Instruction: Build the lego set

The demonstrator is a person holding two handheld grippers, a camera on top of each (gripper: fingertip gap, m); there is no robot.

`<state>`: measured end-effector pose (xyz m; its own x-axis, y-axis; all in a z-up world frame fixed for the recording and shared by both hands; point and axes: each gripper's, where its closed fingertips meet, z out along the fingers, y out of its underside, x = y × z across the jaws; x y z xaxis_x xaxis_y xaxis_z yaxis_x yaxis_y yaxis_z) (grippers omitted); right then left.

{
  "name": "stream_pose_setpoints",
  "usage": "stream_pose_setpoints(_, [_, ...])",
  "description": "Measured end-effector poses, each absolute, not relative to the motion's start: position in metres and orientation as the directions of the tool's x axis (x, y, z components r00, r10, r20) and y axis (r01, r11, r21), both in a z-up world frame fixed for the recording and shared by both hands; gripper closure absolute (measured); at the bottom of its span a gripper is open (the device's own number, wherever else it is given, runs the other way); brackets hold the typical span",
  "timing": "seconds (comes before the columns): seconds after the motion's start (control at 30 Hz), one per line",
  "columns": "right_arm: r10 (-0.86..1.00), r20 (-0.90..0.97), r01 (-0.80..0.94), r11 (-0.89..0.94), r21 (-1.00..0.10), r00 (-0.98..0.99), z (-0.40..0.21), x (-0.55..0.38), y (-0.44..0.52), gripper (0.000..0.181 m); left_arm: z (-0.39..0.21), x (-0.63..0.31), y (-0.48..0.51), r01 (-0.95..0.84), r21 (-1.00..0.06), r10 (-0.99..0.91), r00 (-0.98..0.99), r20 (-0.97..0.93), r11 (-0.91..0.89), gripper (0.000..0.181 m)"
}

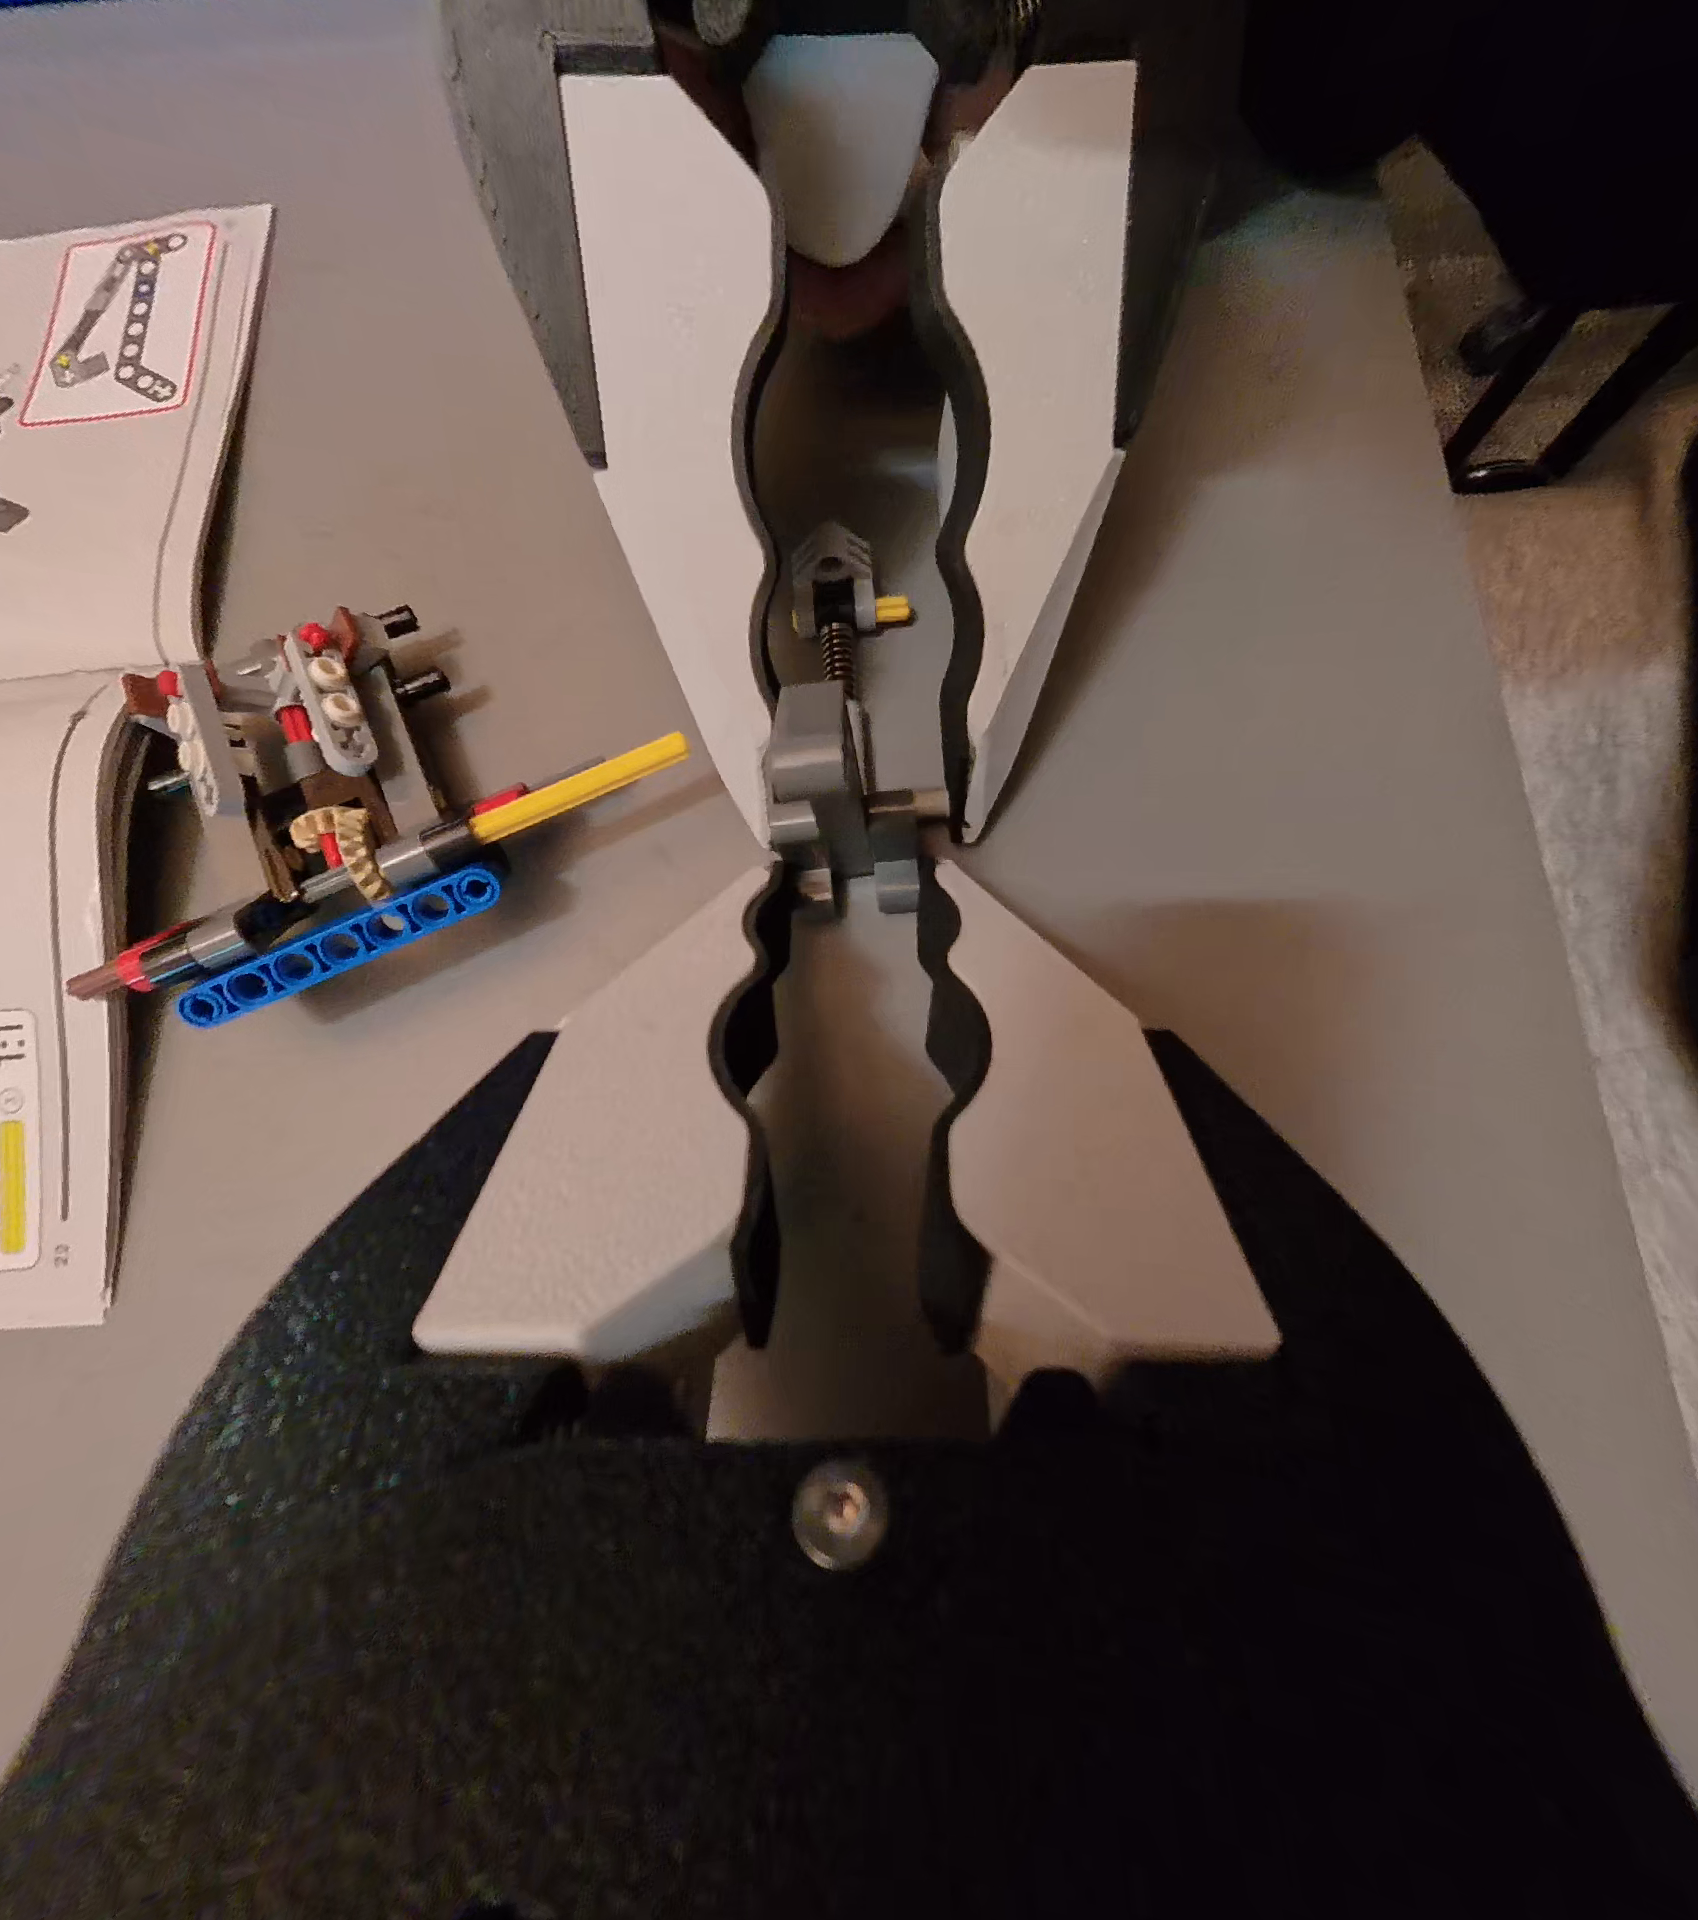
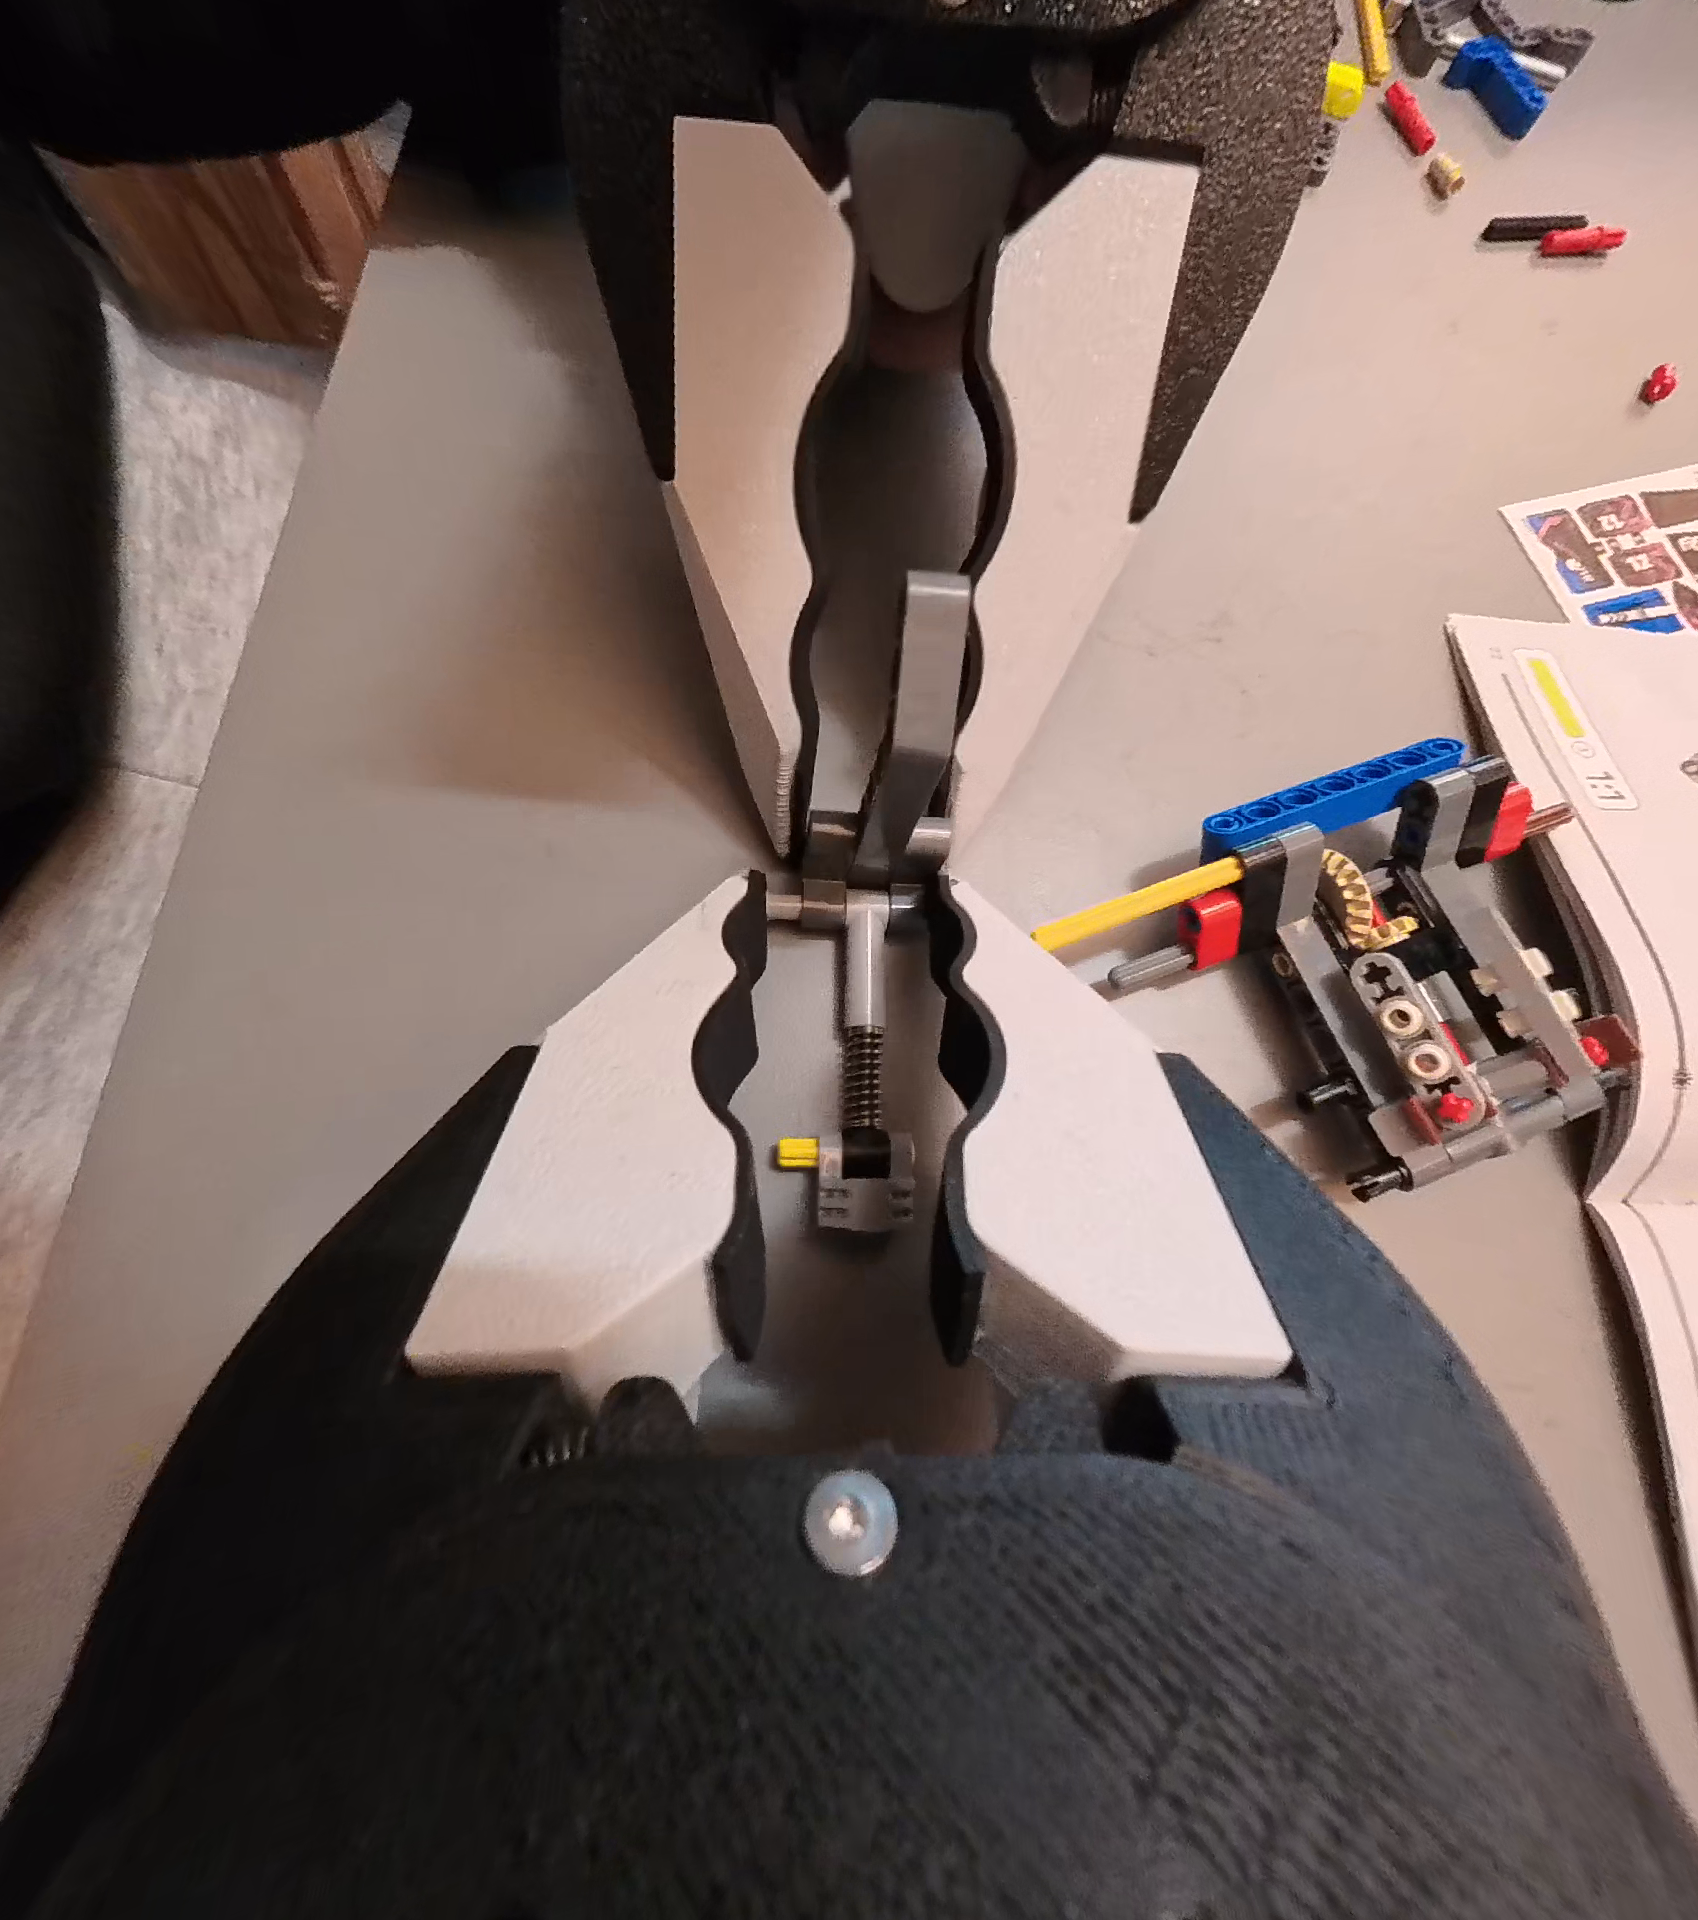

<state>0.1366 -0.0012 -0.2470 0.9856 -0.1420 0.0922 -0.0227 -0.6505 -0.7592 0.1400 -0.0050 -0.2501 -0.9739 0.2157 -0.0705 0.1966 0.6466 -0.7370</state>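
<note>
left gripper (image 1: 850,868) fingers pinch grey lego piece (image 1: 814,774) | right gripper (image 2: 850,894) fingers pinch the spring shock absorber (image 2: 860,1049), tip to tip | partly built model (image 1: 325,790) lies apart on tabletop (image 1: 429,436)

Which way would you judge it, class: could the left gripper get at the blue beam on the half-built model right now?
Probably not yet: the left gripper is shut on the grey shock-absorber piece, which the right gripper also pinches. The blue beam itself lies unobstructed.

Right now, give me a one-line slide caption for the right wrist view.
Two claws meet tip to tip on a grey shock-absorber piece, beside the half-built model and open instruction booklet.
</note>
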Motion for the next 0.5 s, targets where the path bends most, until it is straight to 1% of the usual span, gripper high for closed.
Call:
stream_pose_setpoints(0.13, [-0.118, 0.121, 0.016, -0.650, -0.760, 0.986, -0.245, 0.132, -0.002, 0.144, -0.247, 0.140, -0.006, 0.330, -0.711, 0.232, -0.944, -0.235, 0.621, 0.160])
stream_pose_setpoints(0.27, [-0.115, 0.162, 0.050, -0.645, -0.762, 0.980, -0.244, 0.132, -0.006, 0.137, -0.243, 0.139, -0.004, 0.522, -0.625, 0.254, -0.845, -0.470, 0.580, 0.159])
stream_pose_setpoints(0.33, [-0.111, 0.155, 0.049, -0.638, -0.769, 0.982, -0.242, 0.129, -0.008, 0.136, -0.240, 0.140, -0.004, 0.643, -0.538, 0.265, -0.741, -0.617, 0.545, 0.159])
stream_pose_setpoints(0.37, [-0.116, 0.143, 0.040, -0.626, -0.779, 0.983, -0.240, 0.128, -0.010, 0.139, -0.239, 0.140, -0.004, 0.696, -0.482, 0.270, -0.679, -0.683, 0.532, 0.159])
stream_pose_setpoints(0.47, [-0.155, 0.106, 0.002, -0.556, -0.831, 0.982, -0.227, 0.129, -0.012, 0.155, -0.235, 0.139, -0.004, 0.808, -0.306, 0.278, -0.487, -0.828, 0.503, 0.159])
stream_pose_setpoints(0.5, [-0.180, 0.090, -0.021, -0.538, -0.842, 0.980, -0.224, 0.131, -0.012, 0.156, -0.235, 0.139, -0.004, 0.828, -0.260, 0.278, -0.436, -0.856, 0.496, 0.159])
